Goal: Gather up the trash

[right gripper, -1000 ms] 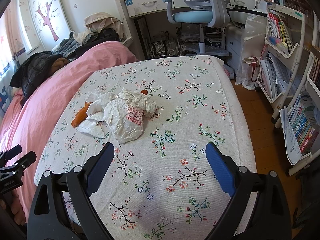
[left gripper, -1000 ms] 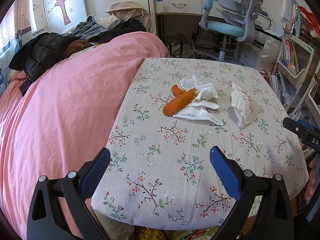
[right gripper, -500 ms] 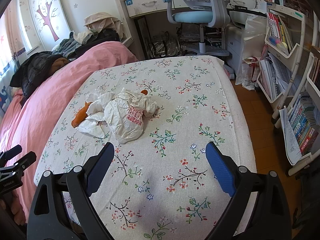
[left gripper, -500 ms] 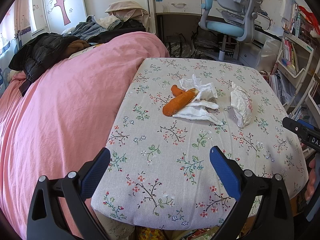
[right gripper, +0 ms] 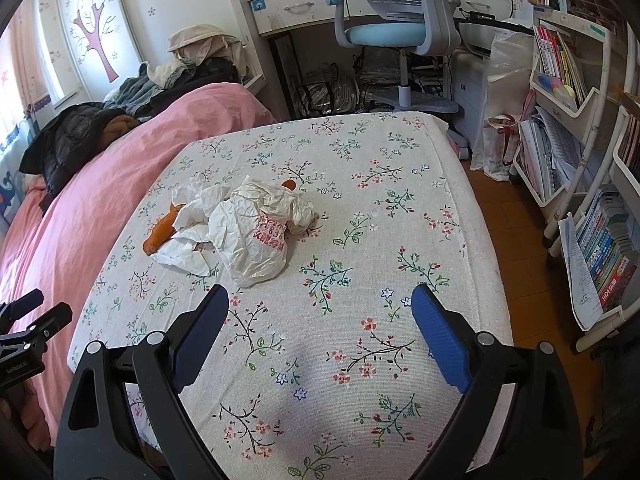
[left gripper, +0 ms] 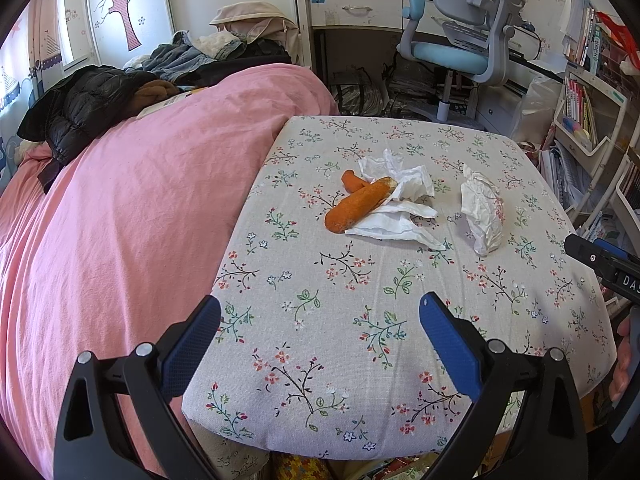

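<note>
Nearest the cameras, both grippers hover over the front part of the floral tablecloth [left gripper: 360,280], holding nothing. Left gripper [left gripper: 320,322]: blue pads spread wide, over the front-left corner next to the pink bedspread [left gripper: 120,208]. Right gripper [right gripper: 320,312]: also spread wide, over the front-right part of the table; its body shows at the right edge of the left view, well apart from the left one.

Mid-table, the trash:
- large carrot [left gripper: 358,205] lying flat, resting partly on crumpled white tissue [left gripper: 396,220]
- small carrot piece [left gripper: 352,180] just behind it, touching
- crumpled white plastic bag with red print [right gripper: 256,236] just right of the tissue pile, separate in the left view; in the right view it overlaps and hides most of the pile

Trash sits ahead of both grippers, nearer the right one's left pad.

Beyond the table: dark jacket [left gripper: 80,108] and piled clothes on the bed, blue-grey desk chair [right gripper: 396,20] at a white desk, bookshelves [right gripper: 580,100] along the right wall.
</note>
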Demonstrator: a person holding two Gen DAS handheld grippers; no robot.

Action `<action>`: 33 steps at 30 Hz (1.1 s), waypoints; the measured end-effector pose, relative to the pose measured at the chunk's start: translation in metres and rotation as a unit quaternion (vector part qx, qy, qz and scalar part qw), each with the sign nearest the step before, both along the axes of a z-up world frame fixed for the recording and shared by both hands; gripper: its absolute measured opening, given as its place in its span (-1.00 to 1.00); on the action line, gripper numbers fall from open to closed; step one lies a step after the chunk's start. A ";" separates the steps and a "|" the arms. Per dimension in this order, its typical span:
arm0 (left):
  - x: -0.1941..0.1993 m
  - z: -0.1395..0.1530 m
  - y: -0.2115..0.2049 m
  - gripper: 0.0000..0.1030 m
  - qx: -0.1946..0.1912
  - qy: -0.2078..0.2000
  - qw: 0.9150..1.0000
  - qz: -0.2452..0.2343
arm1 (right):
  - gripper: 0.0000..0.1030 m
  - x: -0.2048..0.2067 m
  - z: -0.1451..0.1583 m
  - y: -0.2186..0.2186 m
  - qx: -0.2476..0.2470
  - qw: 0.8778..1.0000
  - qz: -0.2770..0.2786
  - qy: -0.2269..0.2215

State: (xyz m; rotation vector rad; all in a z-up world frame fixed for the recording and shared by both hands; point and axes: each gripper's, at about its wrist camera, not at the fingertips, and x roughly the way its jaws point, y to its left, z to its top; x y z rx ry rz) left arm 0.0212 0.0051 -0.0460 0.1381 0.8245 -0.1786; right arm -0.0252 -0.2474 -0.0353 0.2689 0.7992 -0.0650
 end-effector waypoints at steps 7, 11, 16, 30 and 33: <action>0.001 0.000 0.000 0.85 0.000 0.000 1.000 0.000 | 0.73 0.000 0.000 0.000 -0.001 1.000 0.001 0.000; 0.000 0.000 0.000 0.85 0.000 0.000 1.000 0.000 | 0.73 0.000 0.000 0.000 -0.001 1.000 0.000 -0.001; 0.001 0.001 0.000 0.85 0.000 0.000 1.000 0.000 | 0.73 0.000 0.000 0.000 -0.001 1.000 0.000 -0.001; 0.002 0.001 0.000 0.85 0.000 0.000 1.000 0.000 | 0.73 0.000 0.000 0.001 -0.002 1.000 0.000 -0.001; 0.002 0.001 0.000 0.85 0.000 0.000 1.000 0.000 | 0.73 0.000 0.000 0.002 -0.003 1.000 0.001 -0.001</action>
